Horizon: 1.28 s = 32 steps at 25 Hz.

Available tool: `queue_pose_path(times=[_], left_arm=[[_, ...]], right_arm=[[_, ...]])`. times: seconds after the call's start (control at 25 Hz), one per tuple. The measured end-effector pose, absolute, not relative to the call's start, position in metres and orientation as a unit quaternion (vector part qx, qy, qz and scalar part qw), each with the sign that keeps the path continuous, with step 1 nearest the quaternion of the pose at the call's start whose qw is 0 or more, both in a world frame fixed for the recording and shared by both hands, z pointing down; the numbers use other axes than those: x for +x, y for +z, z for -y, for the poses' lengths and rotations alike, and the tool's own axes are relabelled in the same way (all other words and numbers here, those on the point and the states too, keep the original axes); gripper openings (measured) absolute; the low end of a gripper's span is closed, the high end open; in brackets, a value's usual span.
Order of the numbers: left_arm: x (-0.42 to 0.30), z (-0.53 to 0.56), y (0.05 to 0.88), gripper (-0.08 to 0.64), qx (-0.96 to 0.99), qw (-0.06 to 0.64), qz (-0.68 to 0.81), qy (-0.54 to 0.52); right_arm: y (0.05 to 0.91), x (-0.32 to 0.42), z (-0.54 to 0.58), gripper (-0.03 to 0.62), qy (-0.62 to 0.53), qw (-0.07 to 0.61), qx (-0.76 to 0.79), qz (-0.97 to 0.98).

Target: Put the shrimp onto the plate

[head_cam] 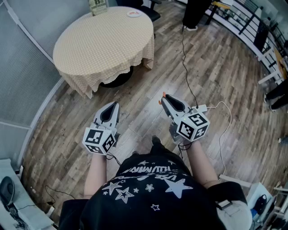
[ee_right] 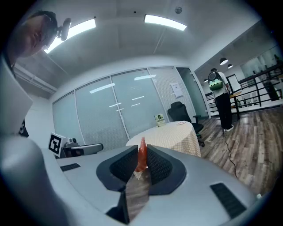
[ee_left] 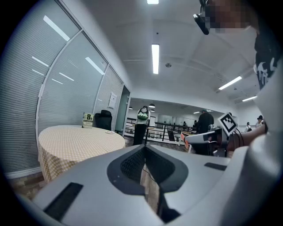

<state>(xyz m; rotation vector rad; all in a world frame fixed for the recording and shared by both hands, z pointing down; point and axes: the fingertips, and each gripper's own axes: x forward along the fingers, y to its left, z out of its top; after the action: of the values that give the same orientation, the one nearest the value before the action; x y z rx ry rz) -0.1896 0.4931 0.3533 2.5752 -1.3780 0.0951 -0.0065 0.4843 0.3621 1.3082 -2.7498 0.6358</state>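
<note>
Far across the wood floor [head_cam: 216, 76], a round beige-checked table [head_cam: 103, 40] bears a small white plate [head_cam: 128, 14], ahead-left of the right gripper [head_cam: 163, 97], which clamps an orange shrimp [ee_right: 141, 154]; the left gripper [head_cam: 115, 104] is closed and empty.

Shrimp [ee_right: 141, 156] — orange-red, slender, with a pale bit at its lower end. It stands upright, pinched between the jaws of the right gripper [ee_right: 141, 150], its pointed tip poking up past the jaw tips.

Plate [head_cam: 134, 13] — small, round, white, with a reddish mark on it. It lies flat near the far edge of the round, checked-cloth table [head_cam: 99, 45], well apart from the shrimp.
</note>
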Motion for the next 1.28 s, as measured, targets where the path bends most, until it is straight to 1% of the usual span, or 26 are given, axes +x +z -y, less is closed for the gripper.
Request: queue_pose_path(times=[0.44, 0.72, 1.04, 1.28], left_arm=[[-0.187, -0.512, 0.341, 0.009, 0.886, 0.089, 0.454, 0.031], [-0.202, -0.53, 0.337, 0.009, 0.886, 0.084, 0.455, 0.03], [-0.222, -0.551, 0.345, 0.009, 0.887, 0.091, 0.451, 0.027], [-0.221, -0.557, 0.352, 0.009, 0.887, 0.104, 0.449, 0.02]], right_arm=[[0.357, -0.013, -0.5, 0.071, 0.203, 0.005, 0.431, 0.879], [0.357, -0.029, -0.513, 0.071, 0.202, 0.002, 0.432, 0.879], [0.358, -0.052, -0.533, 0.071, 0.205, -0.007, 0.429, 0.88], [0.359, -0.049, -0.543, 0.071, 0.207, 0.001, 0.431, 0.878]])
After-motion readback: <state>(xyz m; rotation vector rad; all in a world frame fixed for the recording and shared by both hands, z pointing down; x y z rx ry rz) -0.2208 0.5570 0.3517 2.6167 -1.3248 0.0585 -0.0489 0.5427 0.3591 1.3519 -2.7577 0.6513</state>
